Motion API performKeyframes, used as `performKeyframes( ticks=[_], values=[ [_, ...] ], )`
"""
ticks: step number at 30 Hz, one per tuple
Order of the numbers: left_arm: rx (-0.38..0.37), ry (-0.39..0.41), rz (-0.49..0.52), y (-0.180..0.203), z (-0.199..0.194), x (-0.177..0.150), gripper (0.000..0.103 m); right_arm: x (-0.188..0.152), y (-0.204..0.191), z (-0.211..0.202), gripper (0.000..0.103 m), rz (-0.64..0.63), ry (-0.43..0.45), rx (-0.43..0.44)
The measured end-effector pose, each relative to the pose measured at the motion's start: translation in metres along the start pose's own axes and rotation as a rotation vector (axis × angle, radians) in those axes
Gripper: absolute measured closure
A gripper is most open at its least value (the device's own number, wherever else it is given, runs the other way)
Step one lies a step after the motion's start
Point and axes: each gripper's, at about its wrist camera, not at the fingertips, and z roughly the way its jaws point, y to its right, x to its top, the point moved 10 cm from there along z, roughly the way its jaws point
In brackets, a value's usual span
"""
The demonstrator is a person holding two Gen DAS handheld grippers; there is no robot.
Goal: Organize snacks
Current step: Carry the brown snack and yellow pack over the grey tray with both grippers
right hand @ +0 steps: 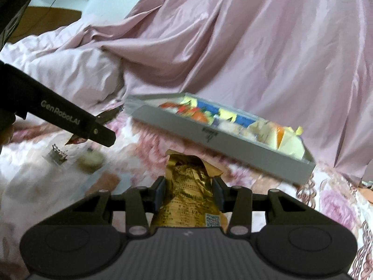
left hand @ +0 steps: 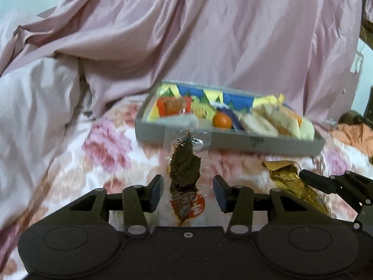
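The right gripper (right hand: 188, 191), clamped on a crinkled gold foil snack packet (right hand: 188, 186) pointing lengthwise ahead, faces the grey rectangular snack tray (right hand: 209, 137); the left gripper (left hand: 187, 192) apparently pinches a clear dark-snack pouch (left hand: 185, 170).

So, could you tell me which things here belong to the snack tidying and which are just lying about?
Job: grey tray, gold packet in the right gripper, clear packet of dark snack in the left gripper.
Lying about: pink quilt, small metal piece, pale round thing.
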Motion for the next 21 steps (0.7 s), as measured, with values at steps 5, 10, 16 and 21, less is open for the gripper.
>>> performKeyframes(
  ticks=[5,10,16,21],
  values=[
    [0.006,0.039,-0.023,-0.003,0.015,0.034,0.054,0.027,0.018,0.016,0.055,0.000,0.053,-0.035],
    [0.016,0.070,-0.024,-0.005,0.032,0.061,0.054,0.055,0.033,0.033,0.055,-0.005,0.101,-0.055],
    [0.016,0.083,-0.045,-0.008,0.054,0.081,0.054,0.079,0.042,0.054,0.055,-0.053,0.133,-0.062],
    [0.017,0.091,-0.079,-0.012,0.075,0.092,0.054,0.090,0.045,0.071,0.055,-0.079,0.143,-0.064]
  ],
)
